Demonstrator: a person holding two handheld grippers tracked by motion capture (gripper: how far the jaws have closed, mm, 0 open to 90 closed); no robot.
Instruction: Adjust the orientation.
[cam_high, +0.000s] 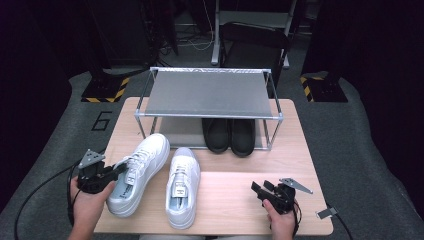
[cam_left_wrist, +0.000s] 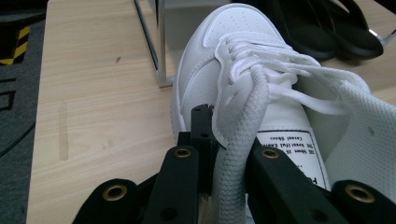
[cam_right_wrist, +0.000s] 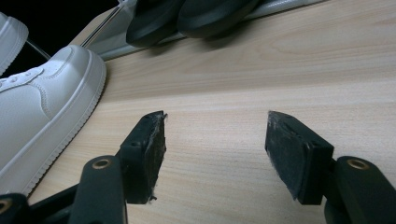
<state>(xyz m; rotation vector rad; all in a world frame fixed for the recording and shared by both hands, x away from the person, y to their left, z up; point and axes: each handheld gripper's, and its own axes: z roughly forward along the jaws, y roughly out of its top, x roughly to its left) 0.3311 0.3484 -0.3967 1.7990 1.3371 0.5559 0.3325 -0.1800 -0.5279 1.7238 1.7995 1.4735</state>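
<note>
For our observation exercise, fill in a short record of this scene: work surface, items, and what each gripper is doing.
surface: wooden table
rack: metal shoe rack at the far edge
under rack: black shoes
front: two white sneakers, left sneaker, right sneaker
left gripper: jaws shut on the lace of the left sneaker
right gripper: jaws open, nothing between them

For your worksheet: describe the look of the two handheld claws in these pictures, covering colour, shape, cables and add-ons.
Both are black, with two jaws on arms fixed by brass-coloured rivets. The left claw and right claw each carry a grey three-cornered plate and trail a black cable. The right claw's pads are frayed.
</note>
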